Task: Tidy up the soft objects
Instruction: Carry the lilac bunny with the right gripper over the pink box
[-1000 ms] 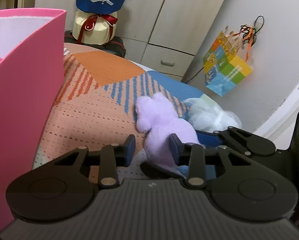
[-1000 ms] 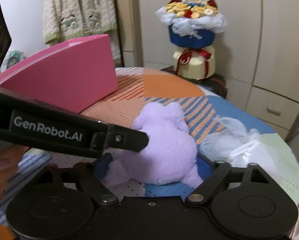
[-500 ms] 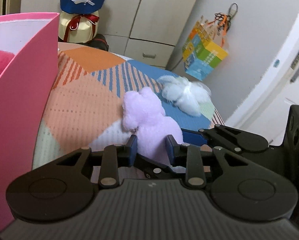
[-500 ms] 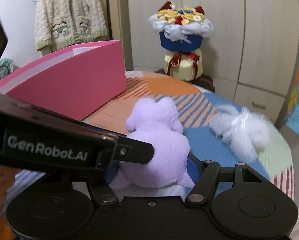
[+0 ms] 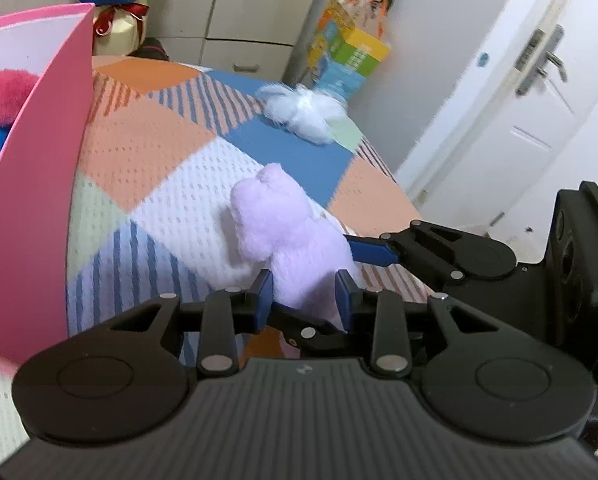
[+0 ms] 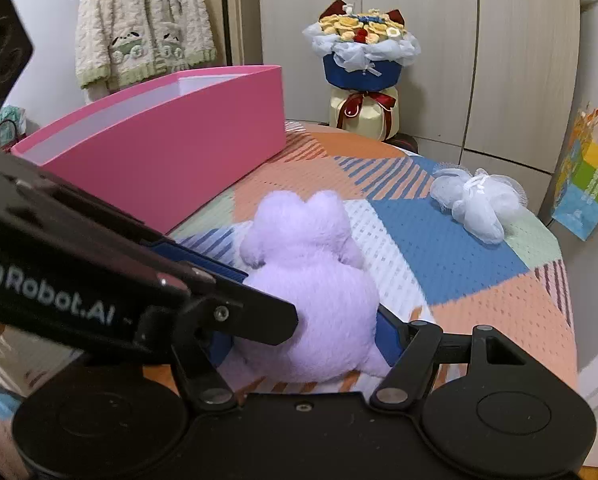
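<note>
Lifted off the cloth (image 5: 167,184), purple plush (image 5: 295,248) sits clamped between both tools.

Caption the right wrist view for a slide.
Both claws, right and left, clamp the purple plush toy above the patchwork cover, beside the pink box.

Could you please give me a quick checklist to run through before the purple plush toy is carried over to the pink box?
1. Left gripper closed on purple plush toy: ok.
2. Right gripper closed on the toy too: ok.
3. Toy clear of the patterned bedspread: cannot tell.
4. Pink box open on top: ok.
5. Space left in box beside the pink pompom: cannot tell.
6. White mesh pouf out of the path: ok.
</note>
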{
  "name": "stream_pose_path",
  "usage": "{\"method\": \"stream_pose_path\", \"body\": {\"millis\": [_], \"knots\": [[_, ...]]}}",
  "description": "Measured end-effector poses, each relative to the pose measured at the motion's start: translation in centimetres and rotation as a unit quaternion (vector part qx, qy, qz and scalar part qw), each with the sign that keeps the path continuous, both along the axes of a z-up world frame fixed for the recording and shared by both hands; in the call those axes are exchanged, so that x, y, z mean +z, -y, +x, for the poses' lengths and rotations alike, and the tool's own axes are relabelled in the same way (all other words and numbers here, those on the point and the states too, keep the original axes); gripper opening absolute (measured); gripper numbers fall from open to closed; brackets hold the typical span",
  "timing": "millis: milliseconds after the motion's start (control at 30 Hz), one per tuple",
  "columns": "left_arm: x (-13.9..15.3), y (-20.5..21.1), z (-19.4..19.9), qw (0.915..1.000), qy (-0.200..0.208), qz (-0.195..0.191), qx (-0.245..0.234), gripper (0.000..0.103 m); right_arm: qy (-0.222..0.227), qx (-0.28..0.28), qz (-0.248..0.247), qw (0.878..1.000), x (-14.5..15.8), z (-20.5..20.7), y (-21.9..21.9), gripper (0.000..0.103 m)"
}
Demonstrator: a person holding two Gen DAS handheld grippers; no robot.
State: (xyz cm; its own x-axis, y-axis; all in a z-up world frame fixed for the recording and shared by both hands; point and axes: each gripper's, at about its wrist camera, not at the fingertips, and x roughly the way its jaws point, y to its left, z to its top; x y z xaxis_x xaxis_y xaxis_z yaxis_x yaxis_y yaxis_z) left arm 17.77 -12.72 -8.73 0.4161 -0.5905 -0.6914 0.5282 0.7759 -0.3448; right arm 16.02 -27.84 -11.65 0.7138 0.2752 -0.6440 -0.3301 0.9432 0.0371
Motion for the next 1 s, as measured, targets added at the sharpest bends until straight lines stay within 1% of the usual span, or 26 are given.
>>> {"method": "stream_pose_path", "body": {"millis": [133, 267, 467, 567, 633, 833, 1000], "knots": [[0.3, -0.7, -2.0, 0.9997, 0.001, -0.003, -0.023, 0.031, 0.011, -0.004, -0.016, 1.0, 0.4, -2.4, -0.7, 0.074], [0.6, -2.2, -3.6, 0.9987, 0.002, -0.028, -0.043, 0.031, 0.03, 0.008, -0.042, 0.999, 1.1, -4.8, -1.4, 0.074], [1.9, -4.9, -5.5, 0.9968, 0.011, -0.044, -0.065, 0.031, 0.013, 0.013, -0.031, 0.999, 3.0, -6.6, -2.8, 0.074], [2.7, -6.3, -6.0, 0.9969, 0.0, -0.057, -0.055, 0.032, 0.001, 0.019, -0.03, 0.999, 4.0, -7.0, -3.9, 0.074], [3.2, -7.0, -6.6, 0.9975, 0.003, -0.058, -0.04, 0.032, 0.007, 0.026, -0.033, 0.999, 4.6, -7.5, -4.6, 0.074], [5.4, -9.7, -8.8, 0.9968, 0.036, -0.068, -0.019, 0.032, 0.005, 0.038, -0.005, 0.999, 6.7, -8.2, -6.2, 0.074], [7.8, -12.3, -10.5, 0.9946, 0.075, -0.073, -0.002, 0.032, 0.015, 0.054, -0.003, 0.998, 9.2, -8.7, -8.5, 0.074]]}}
